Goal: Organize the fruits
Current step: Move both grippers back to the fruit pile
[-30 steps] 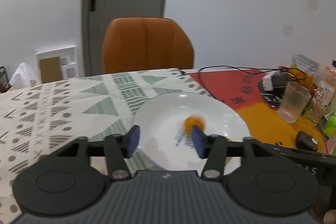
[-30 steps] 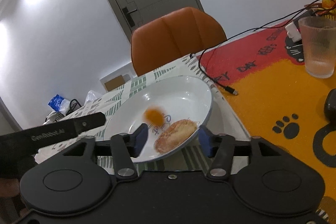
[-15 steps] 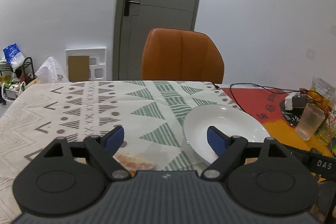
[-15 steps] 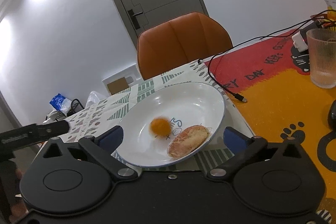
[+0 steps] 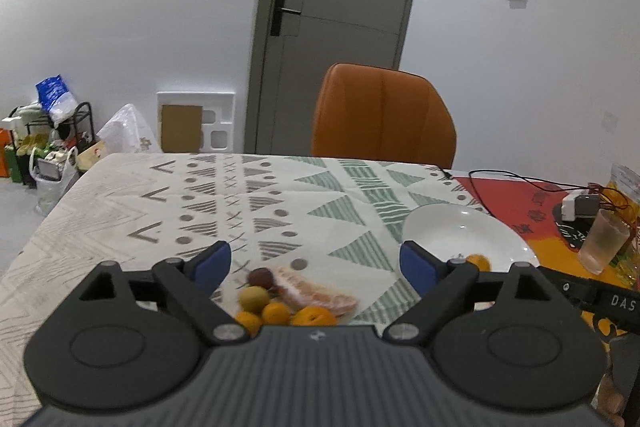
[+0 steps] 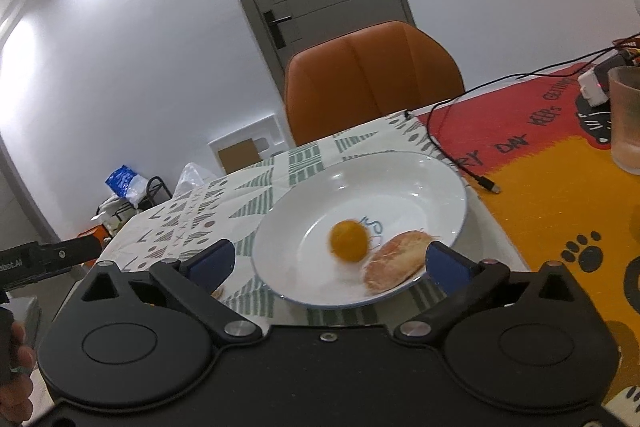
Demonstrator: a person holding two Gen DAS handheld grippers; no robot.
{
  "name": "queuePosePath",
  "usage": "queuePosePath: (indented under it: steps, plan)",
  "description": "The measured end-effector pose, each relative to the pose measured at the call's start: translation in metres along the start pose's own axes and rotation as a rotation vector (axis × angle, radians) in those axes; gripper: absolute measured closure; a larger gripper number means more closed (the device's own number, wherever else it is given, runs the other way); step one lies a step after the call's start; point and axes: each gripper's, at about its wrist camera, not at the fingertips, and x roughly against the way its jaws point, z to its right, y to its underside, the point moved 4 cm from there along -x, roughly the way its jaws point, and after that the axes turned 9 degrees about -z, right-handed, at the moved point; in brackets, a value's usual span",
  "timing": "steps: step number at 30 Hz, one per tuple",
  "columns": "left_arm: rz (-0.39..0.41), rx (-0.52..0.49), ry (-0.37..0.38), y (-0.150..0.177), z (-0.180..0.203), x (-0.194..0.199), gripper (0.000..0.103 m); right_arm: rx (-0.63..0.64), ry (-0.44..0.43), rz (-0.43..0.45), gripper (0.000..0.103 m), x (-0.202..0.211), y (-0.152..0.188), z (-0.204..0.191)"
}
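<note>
Since the earlier frames, the left gripper [image 5: 314, 265] has been swung away from the white plate [image 5: 436, 227] and brought over a heap of loose fruit on the patterned tablecloth [image 5: 248, 203], and its jaws have been opened wide and hold nothing. The heap lies directly ahead of and below those jaws, roughly centred between them, so the left side is judged the nearer for the next pick. In it a dark red round fruit [image 5: 260, 276], a yellow-green one [image 5: 253, 298], three small orange ones [image 5: 276, 313] and a peeled pale-pink citrus segment [image 5: 316, 297] can be made out; the segment's long axis runs from upper left to lower right. The right gripper [image 6: 326, 261] is likewise spread open and empty before the plate, in which a small orange fruit [image 6: 349, 241], blurred, and a peeled segment [image 6: 398, 261] are seen.
</note>
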Motion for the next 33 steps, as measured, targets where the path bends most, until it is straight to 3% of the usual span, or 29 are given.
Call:
queuePosePath:
  steps: [9,14,24,29,33]
  plan:
    - [-0.001,0.015,-0.031,0.008,-0.024,0.007,0.013,0.034,-0.016,0.000,0.000,-0.002,0.004,-0.021]
    - [-0.002,0.048,-0.027,0.015,-0.037,0.008,0.013,0.054,-0.076,-0.023,0.000,-0.004,0.010,-0.034]
    - [-0.012,0.080,-0.003,0.029,-0.056,0.008,0.019,0.125,-0.111,-0.061,0.001,-0.013,0.022,-0.064]
    - [-0.027,0.096,0.018,0.035,-0.064,0.007,0.033,0.154,-0.145,-0.093,0.015,-0.019,0.029,-0.080]
    - [-0.052,0.100,0.017,0.041,-0.069,0.003,0.036,0.176,-0.168,-0.125,0.024,-0.025,0.035,-0.092]
